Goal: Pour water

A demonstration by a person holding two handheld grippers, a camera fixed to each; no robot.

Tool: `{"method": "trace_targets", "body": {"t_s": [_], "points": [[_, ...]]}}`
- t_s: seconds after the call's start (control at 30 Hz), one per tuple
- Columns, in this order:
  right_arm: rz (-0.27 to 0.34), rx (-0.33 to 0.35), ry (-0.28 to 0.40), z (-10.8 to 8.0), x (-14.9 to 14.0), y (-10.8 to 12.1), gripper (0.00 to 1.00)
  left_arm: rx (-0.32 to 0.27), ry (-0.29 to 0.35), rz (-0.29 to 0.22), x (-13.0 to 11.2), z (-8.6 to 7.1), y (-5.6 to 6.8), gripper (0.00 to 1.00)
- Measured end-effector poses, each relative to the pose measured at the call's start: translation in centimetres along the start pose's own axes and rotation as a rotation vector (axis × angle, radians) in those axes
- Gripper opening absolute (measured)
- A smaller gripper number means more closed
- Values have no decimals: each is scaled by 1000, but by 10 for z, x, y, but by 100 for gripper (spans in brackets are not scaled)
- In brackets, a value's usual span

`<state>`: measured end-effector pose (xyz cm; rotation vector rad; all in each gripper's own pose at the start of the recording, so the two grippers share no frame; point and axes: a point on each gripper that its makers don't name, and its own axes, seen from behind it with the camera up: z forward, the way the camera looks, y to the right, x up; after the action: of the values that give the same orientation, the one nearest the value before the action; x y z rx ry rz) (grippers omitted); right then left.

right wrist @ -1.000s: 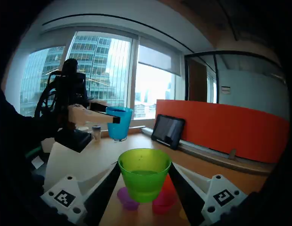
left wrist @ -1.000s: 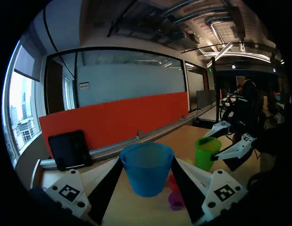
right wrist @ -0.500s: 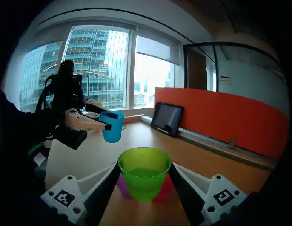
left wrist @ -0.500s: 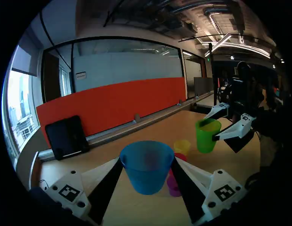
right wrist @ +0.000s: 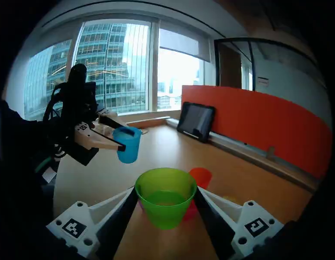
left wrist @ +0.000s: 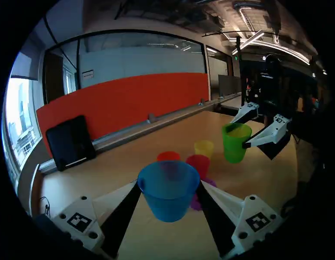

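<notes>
Evidently the pour has not begun; this is the lining-up step. The left gripper [left wrist: 168,187] is clamped on the blue cup [left wrist: 168,201], both fingers pressing its sides. The right gripper [right wrist: 166,196] is clamped the same way on the green cup [right wrist: 165,208]. Water [right wrist: 165,199] lies low in the green cup, and the blue one looks empty, though its tinted wall makes that uncertain. Both cups are upright, held off the table [left wrist: 124,162] and well apart from each other, above its middle rather than any edge.

Next, I judge, the green rim has to be brought over the blue mouth and tipped slowly, with the blue cup kept level and steady beneath it.

Against a second ago, both cameras have tipped downward and far more tabletop shows. A red cup [left wrist: 168,155] and a yellow cup [left wrist: 204,148] have come into the left gripper view, standing just beyond the blue one. The grips themselves are unchanged.
</notes>
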<state>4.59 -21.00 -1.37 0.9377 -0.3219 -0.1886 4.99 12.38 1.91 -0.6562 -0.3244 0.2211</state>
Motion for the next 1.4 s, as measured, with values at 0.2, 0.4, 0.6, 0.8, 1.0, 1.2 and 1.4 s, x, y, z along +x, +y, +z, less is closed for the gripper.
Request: {"method": "trace_targets", "body": {"t_s": [0.2,0.4,0.6,0.8,1.0,1.2,1.4], "points": [[-8,13,-48,4,-17,-2,91,-29,-62,22,-25,5,12,88],[-10,31,-94,8,-33,-5,91,-63,-125,41,-47,9,23,88],[-20,45,-140,13,-48,-6,91,-99,-192,48,-69,14,29,88],[-26,56,-185,19,-65,-8,92,-133,-251,66,-90,21,35,88],[-27,56,-219,25,-80,-6,92,-151,-283,87,-102,26,39,88],[-25,59,-237,29,-90,-6,92,-162,-297,79,-111,30,43,88],[-27,57,-253,31,-98,-6,92,-164,-298,68,-115,33,43,88]]}}
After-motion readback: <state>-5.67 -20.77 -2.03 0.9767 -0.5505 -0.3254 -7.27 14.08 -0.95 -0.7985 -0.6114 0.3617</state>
